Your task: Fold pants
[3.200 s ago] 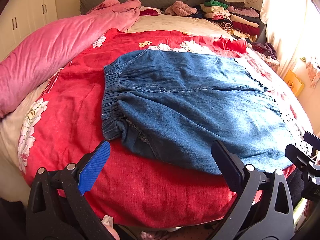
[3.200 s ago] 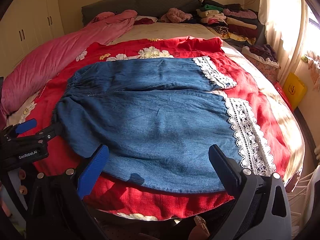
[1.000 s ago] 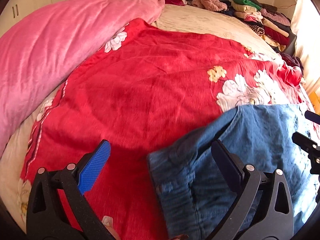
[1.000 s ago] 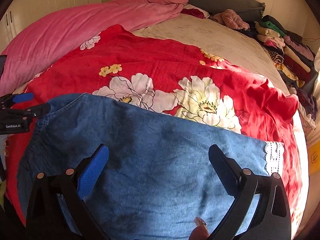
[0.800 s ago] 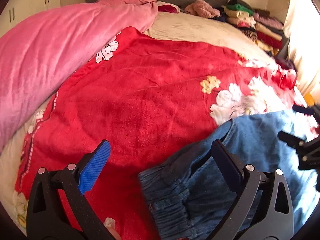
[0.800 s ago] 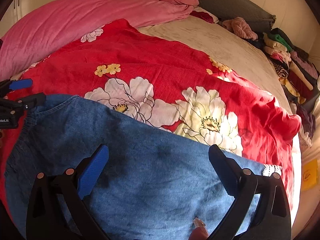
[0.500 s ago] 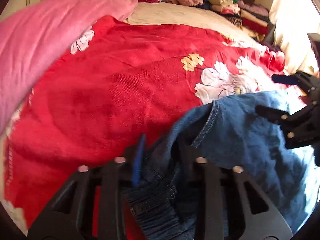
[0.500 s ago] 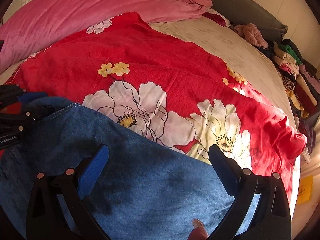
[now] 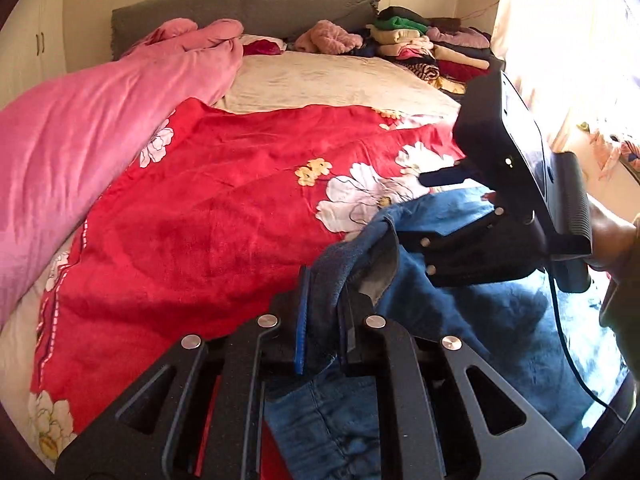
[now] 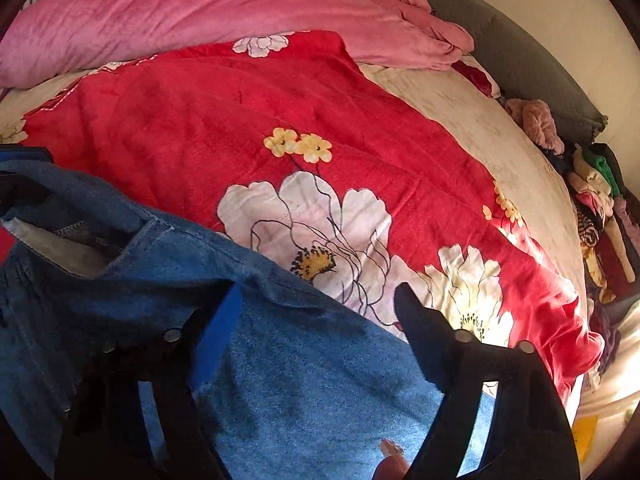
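Jaws of left gripper clenched on a bunched edge of the denim pants, likely the waistband corner; fabric lifted off the bed there. Right gripper: jaws spread wide, nothing between them, hovering over the pants' upper edge. Pants lie on the red floral blanket at the near side of the bed, one corner raised, the rest slack.

Handling, judged: denim is soft, limp, moderately heavy; it drapes and sags, so one-point lifts will skew the fold. Not slippery, not fragile. Best hold: stitched edge or waistband, both layers, second grip well apart along the same edge.

Farther: pink quilt, bare beige sheet, stacked folded clothes against the grey headboard.
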A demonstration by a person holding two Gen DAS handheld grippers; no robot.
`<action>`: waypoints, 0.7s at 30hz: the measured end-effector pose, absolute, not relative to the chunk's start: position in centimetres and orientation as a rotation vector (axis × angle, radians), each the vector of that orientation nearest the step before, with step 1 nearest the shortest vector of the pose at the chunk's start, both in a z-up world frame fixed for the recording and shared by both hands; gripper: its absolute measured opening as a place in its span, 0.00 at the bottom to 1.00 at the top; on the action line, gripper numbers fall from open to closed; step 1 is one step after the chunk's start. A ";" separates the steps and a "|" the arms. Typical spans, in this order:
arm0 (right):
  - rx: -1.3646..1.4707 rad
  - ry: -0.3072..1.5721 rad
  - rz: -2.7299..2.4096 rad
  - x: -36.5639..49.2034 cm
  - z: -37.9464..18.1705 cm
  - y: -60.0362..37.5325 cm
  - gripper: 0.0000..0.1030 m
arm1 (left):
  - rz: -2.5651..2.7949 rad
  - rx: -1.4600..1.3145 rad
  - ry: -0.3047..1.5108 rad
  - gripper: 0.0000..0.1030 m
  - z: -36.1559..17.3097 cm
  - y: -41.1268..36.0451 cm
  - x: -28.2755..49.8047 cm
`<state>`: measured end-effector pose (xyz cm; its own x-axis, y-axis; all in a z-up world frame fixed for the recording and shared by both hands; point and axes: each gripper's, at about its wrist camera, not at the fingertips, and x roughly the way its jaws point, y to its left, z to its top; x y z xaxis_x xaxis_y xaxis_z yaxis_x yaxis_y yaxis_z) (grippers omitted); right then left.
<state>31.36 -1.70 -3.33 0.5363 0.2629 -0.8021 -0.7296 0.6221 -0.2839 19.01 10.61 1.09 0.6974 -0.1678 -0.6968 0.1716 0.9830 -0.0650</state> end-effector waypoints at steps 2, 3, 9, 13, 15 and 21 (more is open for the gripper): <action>-0.643 0.794 0.679 30.6 -3.2 -1.8 0.23 | -0.189 0.001 0.779 0.05 0.9 10.6 18.8; -0.641 0.767 0.667 30.0 -2.9 -1.8 0.18 | -0.187 -0.004 0.779 0.05 0.8 10.6 18.7; -0.479 0.657 0.659 26.4 0.4 -5.0 0.07 | -0.171 -0.057 0.767 0.05 1.1 12.0 18.0; -0.388 0.637 0.654 22.9 2.1 -7.5 0.07 | -0.178 -0.060 0.757 0.06 1.4 11.6 16.7; -0.343 0.645 0.639 21.1 2.8 -8.5 0.07 | -0.190 -0.056 0.748 0.06 1.7 11.1 15.6; -0.227 0.635 0.666 15.3 4.1 -11.0 0.06 | -0.214 -0.016 0.743 0.08 2.6 10.2 12.1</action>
